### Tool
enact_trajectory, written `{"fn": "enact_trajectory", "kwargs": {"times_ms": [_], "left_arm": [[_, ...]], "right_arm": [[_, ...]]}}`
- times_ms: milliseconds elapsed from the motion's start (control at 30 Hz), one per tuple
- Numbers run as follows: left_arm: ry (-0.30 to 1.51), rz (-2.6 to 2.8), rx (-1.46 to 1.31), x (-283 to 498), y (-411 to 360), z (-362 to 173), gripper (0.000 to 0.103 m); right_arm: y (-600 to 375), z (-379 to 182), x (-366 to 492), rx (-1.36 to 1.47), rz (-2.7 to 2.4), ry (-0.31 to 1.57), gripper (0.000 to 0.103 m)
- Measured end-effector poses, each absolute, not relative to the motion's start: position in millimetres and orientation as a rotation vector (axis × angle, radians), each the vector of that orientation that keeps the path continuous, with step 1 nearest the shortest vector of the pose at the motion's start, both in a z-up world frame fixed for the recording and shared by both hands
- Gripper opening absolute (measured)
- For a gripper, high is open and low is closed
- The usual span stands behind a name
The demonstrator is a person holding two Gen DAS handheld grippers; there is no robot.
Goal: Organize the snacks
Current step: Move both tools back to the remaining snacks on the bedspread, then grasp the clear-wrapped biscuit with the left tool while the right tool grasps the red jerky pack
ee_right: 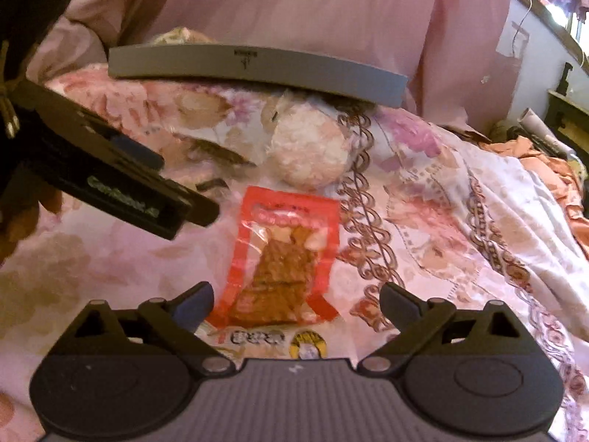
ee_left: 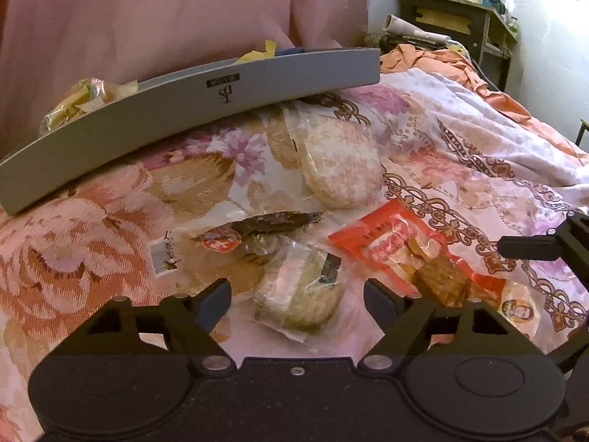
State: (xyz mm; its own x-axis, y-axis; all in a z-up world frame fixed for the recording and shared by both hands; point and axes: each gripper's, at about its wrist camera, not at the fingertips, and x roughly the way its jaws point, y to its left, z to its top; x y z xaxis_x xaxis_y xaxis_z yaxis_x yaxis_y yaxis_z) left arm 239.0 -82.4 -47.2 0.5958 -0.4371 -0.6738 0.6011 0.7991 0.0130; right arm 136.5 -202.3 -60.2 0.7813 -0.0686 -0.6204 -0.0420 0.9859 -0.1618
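Floral bedding (ee_left: pixel 460 140) in pink and cream covers the bed you are working over, with a pink curtain hanging behind and a grey box (ee_left: pixel 184 118) resting at the far edge, its long side curved by the lens. Your left gripper (ee_left: pixel 297 294) has its jaws apart around a clear-wrapped pale round cake (ee_left: pixel 298 294) lying on the quilt; the pads do not press on it. Only this left view shows that cake, the yellow and clear wrappers already lying in the box, the dark flat fish packet (ee_left: pixel 257 226) beyond, and a wooden cabinet (ee_left: pixel 456 25) by the far wall. Your right gripper (ee_right: pixel 296 304) is spread wide over a red-bordered packet (ee_right: pixel 283 254) of brown, ridged slabs, glossy film crinkled flat on the cloth, nothing pinched. From the right view you see the left tool from the side, black and angled down, hiding the cake. Both views share a crumbly pinkish round snack (ee_left: pixel 338 162) in clear wrap just in front of the box
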Motion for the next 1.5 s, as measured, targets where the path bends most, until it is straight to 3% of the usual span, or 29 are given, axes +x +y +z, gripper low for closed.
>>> {"fn": "enact_trajectory", "kwargs": {"times_ms": [200,333,467,567,633,767,900,967,1133,1500], "left_arm": [[0.734,-0.583,0.273,246,-94,-51,0.078],[0.747,-0.576,0.282,245,-98,-51,0.059],[0.758,-0.577,0.286,239,-100,-49,0.052],[0.784,-0.558,0.257,233,-97,-47,0.052],[0.809,-0.524,0.233,227,-92,-46,0.052],[0.848,-0.471,0.176,213,-82,-45,0.052],[0.85,-0.46,0.173,209,-80,-49,0.053],[0.855,-0.457,0.175,210,-81,-50,0.053],[0.856,-0.445,0.177,206,-81,-49,0.051],[0.845,-0.374,0.145,172,-79,-37,0.05]], "right_arm": [[-204,-68,148,-0.131,0.068,0.679,0.099],[-213,-72,152,-0.047,0.082,0.693,0.093],[-219,-70,152,-0.018,0.072,0.694,0.082],[-220,-67,149,-0.025,0.064,0.701,0.069],[-220,-64,148,-0.033,0.06,0.714,0.066],[-219,-59,143,-0.056,0.056,0.727,0.067],[-225,-62,148,-0.012,0.08,0.726,0.078],[-225,-65,149,-0.014,0.082,0.719,0.078],[-225,-63,147,0.012,0.079,0.737,0.065],[-205,-50,121,-0.174,0.118,0.747,0.059]]}}
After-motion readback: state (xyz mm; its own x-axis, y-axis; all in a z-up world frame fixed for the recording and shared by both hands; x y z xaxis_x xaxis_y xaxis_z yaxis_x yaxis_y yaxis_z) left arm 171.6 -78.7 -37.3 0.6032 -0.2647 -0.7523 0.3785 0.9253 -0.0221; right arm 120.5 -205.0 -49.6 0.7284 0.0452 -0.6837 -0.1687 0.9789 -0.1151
